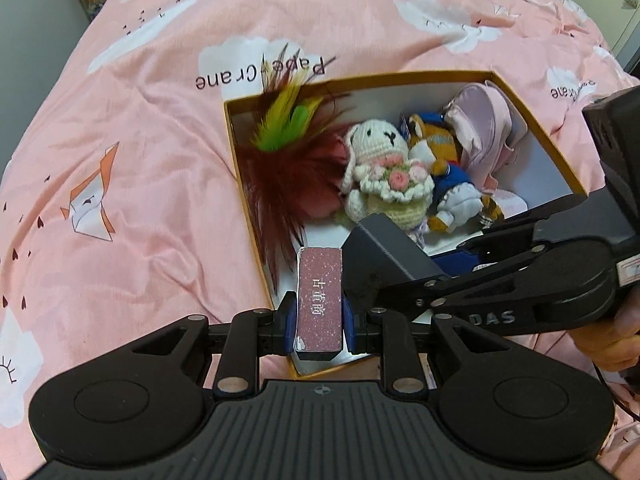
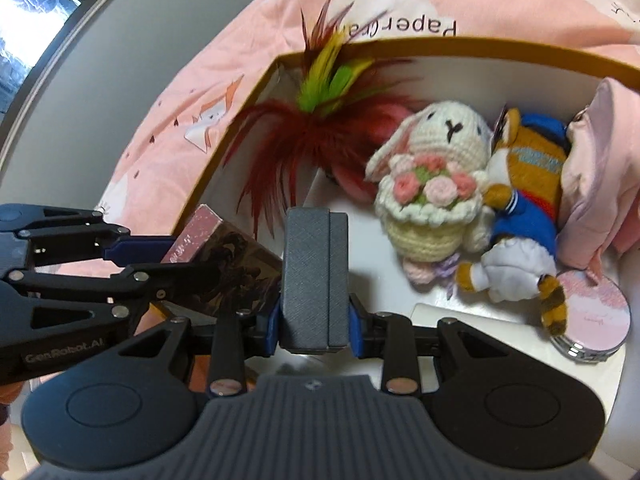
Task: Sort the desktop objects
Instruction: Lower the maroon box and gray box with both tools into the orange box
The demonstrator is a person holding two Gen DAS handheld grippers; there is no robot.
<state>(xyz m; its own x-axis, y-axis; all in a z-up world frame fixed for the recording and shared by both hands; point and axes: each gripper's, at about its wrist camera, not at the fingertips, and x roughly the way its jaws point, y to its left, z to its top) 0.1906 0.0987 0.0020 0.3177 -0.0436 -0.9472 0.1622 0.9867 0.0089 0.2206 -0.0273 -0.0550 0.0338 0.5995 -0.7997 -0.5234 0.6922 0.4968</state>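
Observation:
My left gripper (image 1: pixel 320 320) is shut on a maroon speckled box (image 1: pixel 320 300) with white characters, held over the near left corner of an open gold-rimmed box (image 1: pixel 400 76). My right gripper (image 2: pixel 314 320) is shut on a dark grey case (image 2: pixel 314 276), also over that gold-rimmed box (image 2: pixel 440 46). In the left wrist view the grey case (image 1: pixel 384 256) hangs just right of the maroon box. In the right wrist view the maroon box (image 2: pixel 224 264) sits at the left, in the left gripper's fingers (image 2: pixel 136 248).
Inside the box lie a red, yellow and green feather toy (image 1: pixel 288 148), a crocheted white bunny (image 1: pixel 384 164), a fox plush in blue (image 2: pixel 524 200), a pink pouch (image 2: pixel 600 172) and a round pink compact (image 2: pixel 592 320). A pink printed quilt (image 1: pixel 120 140) surrounds the box.

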